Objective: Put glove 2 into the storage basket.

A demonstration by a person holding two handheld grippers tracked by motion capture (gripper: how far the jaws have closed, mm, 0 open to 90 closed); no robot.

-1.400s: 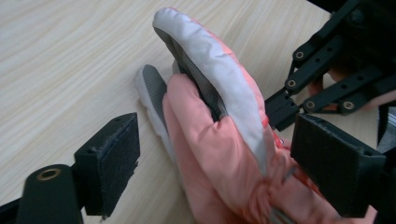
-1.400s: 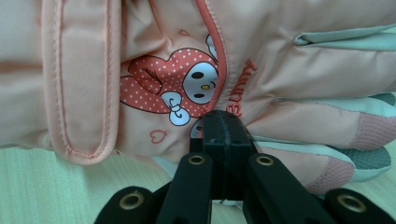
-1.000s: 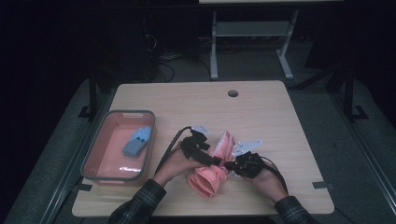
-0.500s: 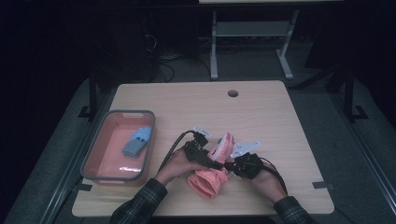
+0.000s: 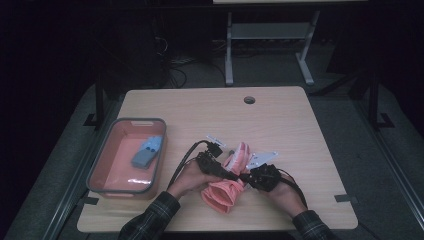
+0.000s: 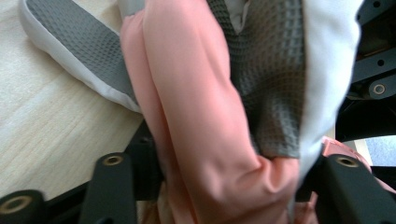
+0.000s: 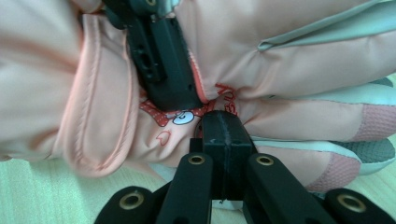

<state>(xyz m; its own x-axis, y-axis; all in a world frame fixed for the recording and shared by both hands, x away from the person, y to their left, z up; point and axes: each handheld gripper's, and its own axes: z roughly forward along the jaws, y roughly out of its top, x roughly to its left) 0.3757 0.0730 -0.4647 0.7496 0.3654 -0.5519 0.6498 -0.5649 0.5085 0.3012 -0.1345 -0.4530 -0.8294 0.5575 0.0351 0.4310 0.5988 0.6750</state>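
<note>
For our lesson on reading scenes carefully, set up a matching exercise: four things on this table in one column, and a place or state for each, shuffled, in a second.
Things:
1. pink glove
2. blue item
3. tray
4. round hole

Places or states:
A. lying inside the tray
B. at the table's far edge
C. held between the left tool and right tool
D. on the table's left side

Pairs: 1-C, 2-A, 3-D, 4-B
</note>
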